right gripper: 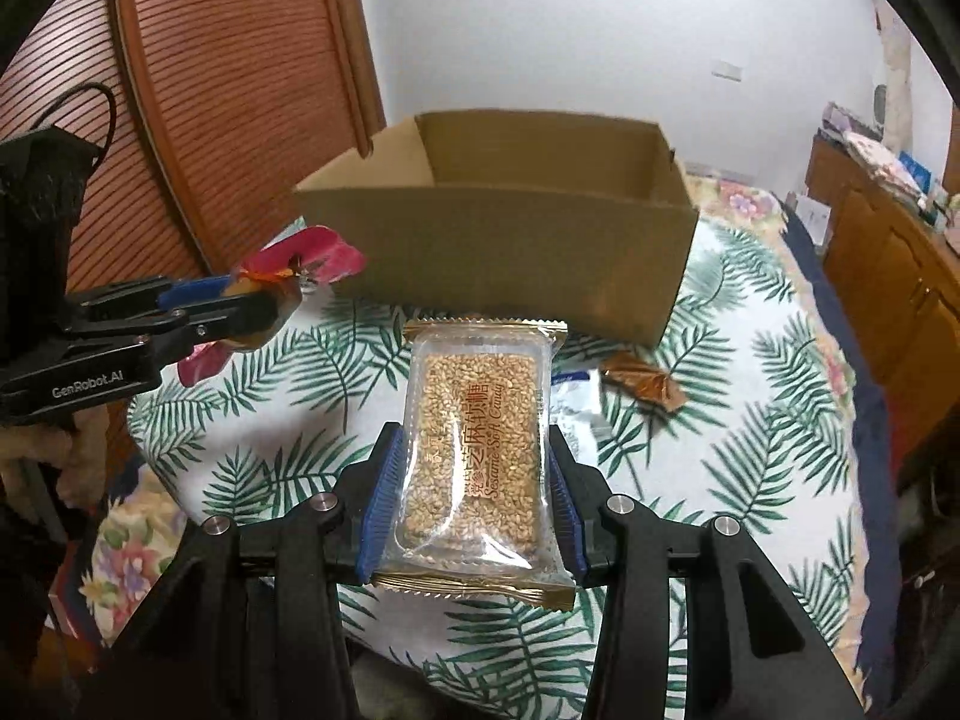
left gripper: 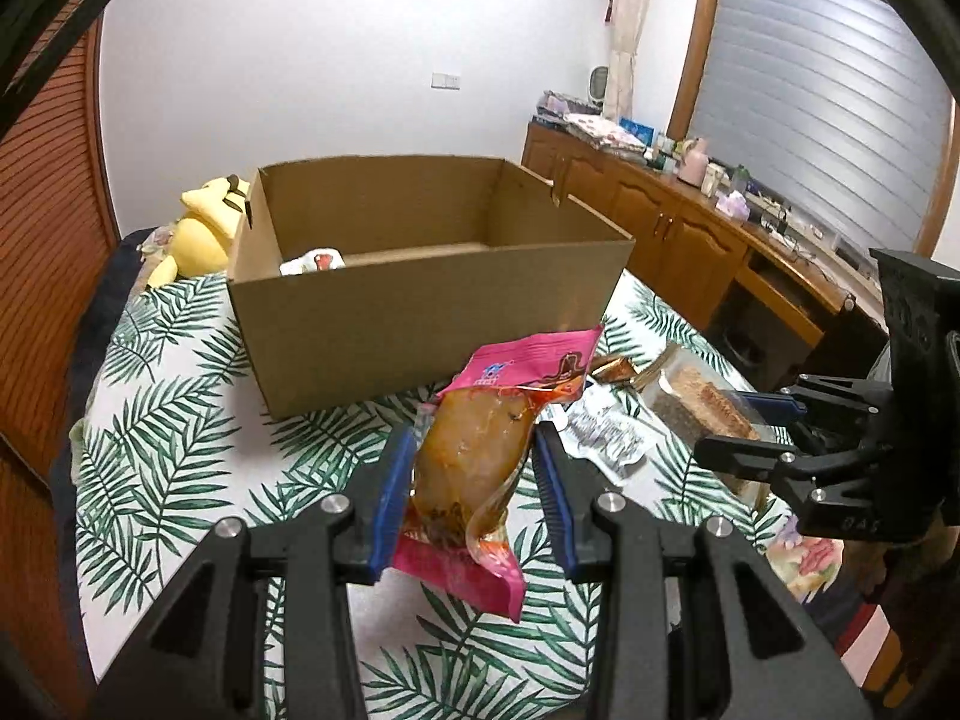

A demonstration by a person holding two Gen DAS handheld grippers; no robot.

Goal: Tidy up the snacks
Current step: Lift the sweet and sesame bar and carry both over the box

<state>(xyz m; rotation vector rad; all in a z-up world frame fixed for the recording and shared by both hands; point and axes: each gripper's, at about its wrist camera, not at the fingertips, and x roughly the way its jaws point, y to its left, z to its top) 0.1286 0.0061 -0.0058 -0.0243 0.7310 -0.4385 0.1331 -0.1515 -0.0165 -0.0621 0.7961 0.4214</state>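
Note:
My left gripper (left gripper: 474,450) is shut on a pink packet of brown meat snack (left gripper: 474,456), held above the leaf-print cloth in front of an open cardboard box (left gripper: 420,324). My right gripper (right gripper: 471,462) is shut on a clear sesame candy packet (right gripper: 477,450), also held in front of the box (right gripper: 510,252). A white snack (left gripper: 312,262) lies inside the box. In the right wrist view the left gripper (right gripper: 264,300) with the pink packet (right gripper: 306,255) is at the left. In the left wrist view the right gripper (left gripper: 756,420) is at the right.
A small brown packet (right gripper: 643,383) and a white-blue packet (right gripper: 573,396) lie on the cloth near the box's right corner. A yellow plush toy (left gripper: 201,222) lies behind the box. Wooden cabinets (left gripper: 660,210) with clutter stand at the right. A louvred wooden door (right gripper: 240,72) is at the left.

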